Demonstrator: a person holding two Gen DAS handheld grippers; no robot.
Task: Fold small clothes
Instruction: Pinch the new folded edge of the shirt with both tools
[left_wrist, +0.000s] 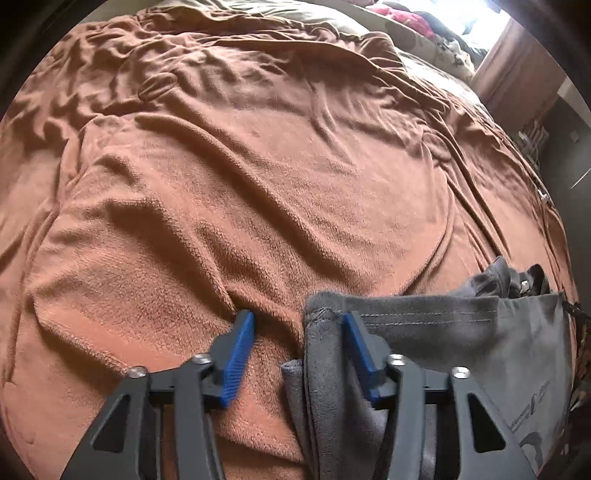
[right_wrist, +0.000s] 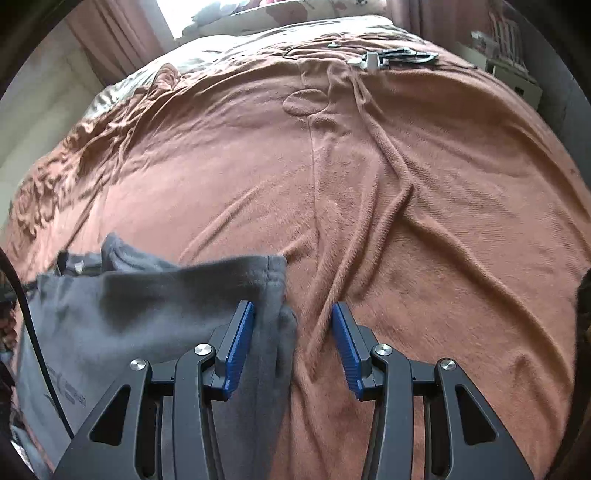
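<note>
Grey garment (left_wrist: 424, 332) spans lower frame between half-open left tongs (left_wrist: 299, 347) and right tongs (right_wrist: 293, 343); each straddles one corner, unpinched.

Home bedroom, bed (right_wrist: 369, 184), rust blanket (left_wrist: 258, 184), curtains (right_wrist: 110, 33)

Rumpled rust-brown blanket (left_wrist: 258, 166) covers bed; cables (right_wrist: 399, 55) at far edge; curtain (right_wrist: 110, 33) beside window.
</note>
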